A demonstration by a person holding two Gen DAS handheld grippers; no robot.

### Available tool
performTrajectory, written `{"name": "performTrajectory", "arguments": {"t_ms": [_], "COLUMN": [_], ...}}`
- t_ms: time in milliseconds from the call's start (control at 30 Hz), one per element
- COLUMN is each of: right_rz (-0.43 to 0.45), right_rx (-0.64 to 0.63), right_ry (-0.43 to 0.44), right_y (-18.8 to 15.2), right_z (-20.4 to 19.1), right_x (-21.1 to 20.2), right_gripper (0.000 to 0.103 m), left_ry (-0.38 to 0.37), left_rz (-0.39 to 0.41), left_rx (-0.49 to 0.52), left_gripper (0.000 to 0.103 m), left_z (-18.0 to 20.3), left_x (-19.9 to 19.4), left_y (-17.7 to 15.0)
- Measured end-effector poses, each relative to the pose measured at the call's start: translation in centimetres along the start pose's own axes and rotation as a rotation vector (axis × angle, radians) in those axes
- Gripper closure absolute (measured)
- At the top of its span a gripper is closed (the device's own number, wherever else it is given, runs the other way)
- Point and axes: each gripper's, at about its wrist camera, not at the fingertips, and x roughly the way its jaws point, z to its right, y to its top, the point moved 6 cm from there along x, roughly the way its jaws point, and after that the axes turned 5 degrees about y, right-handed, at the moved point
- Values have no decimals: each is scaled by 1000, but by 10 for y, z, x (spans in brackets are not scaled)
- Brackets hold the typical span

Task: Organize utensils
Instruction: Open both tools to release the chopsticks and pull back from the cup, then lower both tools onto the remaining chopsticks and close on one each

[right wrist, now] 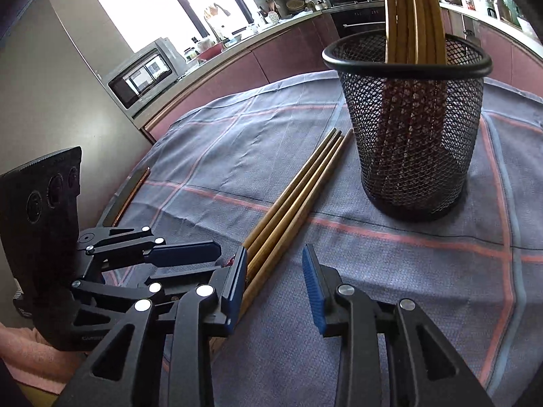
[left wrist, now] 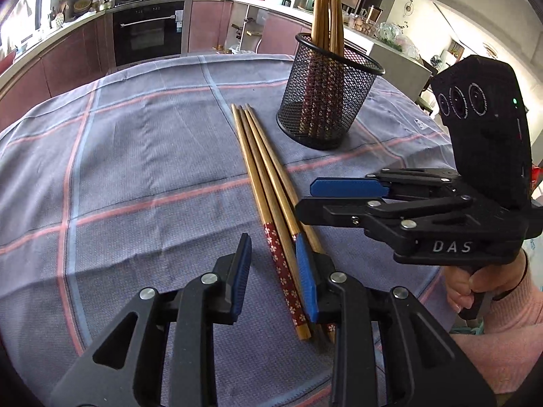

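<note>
Several loose wooden chopsticks (left wrist: 268,183) with red floral ends lie side by side on the cloth, also in the right wrist view (right wrist: 298,196). My left gripper (left wrist: 273,271) is open low over their near ends, one floral end lying between its pads untouched. My right gripper (right wrist: 275,278) is open too, its left pad against the bundle's side; from the left wrist it reaches in from the right (left wrist: 305,196). The left gripper (right wrist: 217,261) shows beside it. A black mesh holder (left wrist: 325,101) (right wrist: 410,135) stands upright behind, with more chopsticks (left wrist: 325,6) (right wrist: 410,13) in it.
A blue-grey checked tablecloth (left wrist: 135,156) covers the round table. A hand in a pink sleeve (left wrist: 475,285) holds the right gripper's handle. Kitchen cabinets and an oven (left wrist: 149,30) stand beyond the far edge. A microwave (right wrist: 142,78) sits to the left.
</note>
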Motion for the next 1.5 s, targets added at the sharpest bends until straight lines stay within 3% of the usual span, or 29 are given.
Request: {"name": "performTrajectory", "arguments": {"t_ms": [367,767,1100,1500], "right_rz": [-7,7,-3,-25], "right_rx": [0,-27,-66,-101], "right_ry": [1,-88,-127,-179], "right_y": [1,5,5,8], "right_z": [-4,3,2,1], "right_x": [5,4,4,5], "right_gripper": [77,78,83,78], "left_ry": [-107,-8,22,82], "left_rz": [-12,19,8,-4], "left_rx": [31,-29,-1,21], "left_gripper": [75,75,75,79], "left_z": [24,-7,-10,-12], "left_x": [-5,7,21,29], "left_y": [-15,15,28,33]}}
